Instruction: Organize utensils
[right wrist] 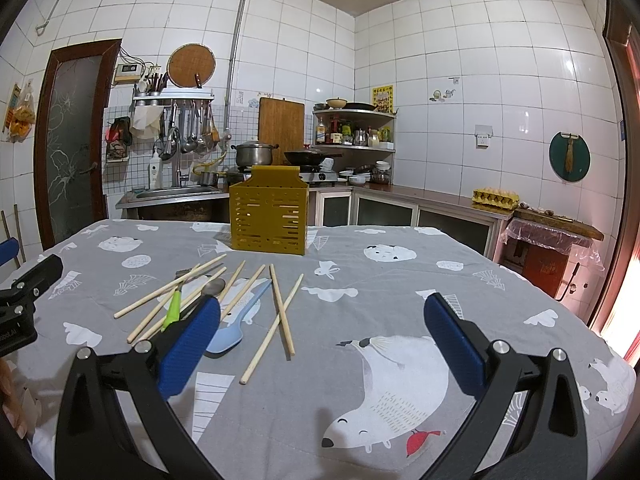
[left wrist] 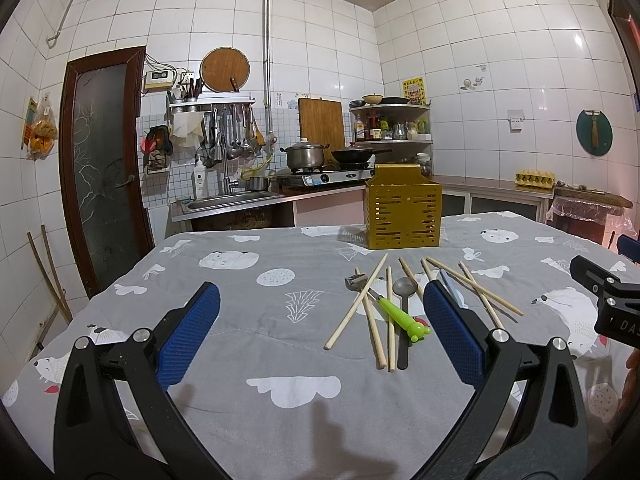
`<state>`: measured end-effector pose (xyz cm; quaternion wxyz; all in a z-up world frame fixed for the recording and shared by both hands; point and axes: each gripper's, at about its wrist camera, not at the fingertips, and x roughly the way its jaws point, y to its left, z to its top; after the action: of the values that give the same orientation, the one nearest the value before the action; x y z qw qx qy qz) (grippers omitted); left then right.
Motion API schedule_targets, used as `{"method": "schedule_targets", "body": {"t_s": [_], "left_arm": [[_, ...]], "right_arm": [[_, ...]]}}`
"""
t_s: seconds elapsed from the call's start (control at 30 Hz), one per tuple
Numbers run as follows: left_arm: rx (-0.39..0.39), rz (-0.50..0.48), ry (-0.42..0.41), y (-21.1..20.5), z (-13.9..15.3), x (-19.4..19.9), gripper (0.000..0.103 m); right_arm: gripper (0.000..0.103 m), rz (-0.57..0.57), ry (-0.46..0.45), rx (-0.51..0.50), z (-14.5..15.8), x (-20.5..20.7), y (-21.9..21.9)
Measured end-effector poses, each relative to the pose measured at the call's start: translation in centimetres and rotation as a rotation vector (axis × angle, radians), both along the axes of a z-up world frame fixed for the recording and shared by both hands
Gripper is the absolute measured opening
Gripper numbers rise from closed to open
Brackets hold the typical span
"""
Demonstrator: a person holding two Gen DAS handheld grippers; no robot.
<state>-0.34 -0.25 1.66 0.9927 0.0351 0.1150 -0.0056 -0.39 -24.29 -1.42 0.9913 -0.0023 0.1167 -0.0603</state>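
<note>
While both claws gape, chopsticks (right wrist: 280, 308) lie w/ spoon (left wrist: 403, 292)

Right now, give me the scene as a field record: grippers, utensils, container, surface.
left gripper: open, holding nothing, above the cloth
right gripper: open, holding nothing, above the cloth
container: yellow slotted holder, upright at the far side of the table; contents not visible
chopsticks: several, wooden, loose and crossing in front of the holder
green-handled tool: lying among the chopsticks
dark spoon: lying beside the green-handled tool
blue spatula: lying flat among the chopsticks
surface: grey patterned cloth over the table
</note>
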Motion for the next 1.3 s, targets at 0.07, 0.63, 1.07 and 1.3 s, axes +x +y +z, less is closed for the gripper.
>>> {"method": "schedule_targets", "body": {"t_s": [0.07,0.63,1.07,1.3], "left_arm": [[0.000,0.000,0.000,0.0,0.0,0.0,0.098],[0.002,0.000,-0.004,0.0,-0.1,-0.1,0.098],[0.002,0.000,-0.003,-0.3,0.0,-0.5,0.098],[0.002,-0.001,0.007,-0.3,0.8,-0.8,0.098]], "right_arm": [[0.099,0.000,0.000,0.000,0.0,0.0,0.0],[0.099,0.000,-0.001,0.000,0.0,0.0,0.0],[0.099,-0.002,-0.007,0.008,0.2,-0.2,-0.6],[0.099,-0.006,-0.017,0.006,0.3,-0.5,-0.6]]}}
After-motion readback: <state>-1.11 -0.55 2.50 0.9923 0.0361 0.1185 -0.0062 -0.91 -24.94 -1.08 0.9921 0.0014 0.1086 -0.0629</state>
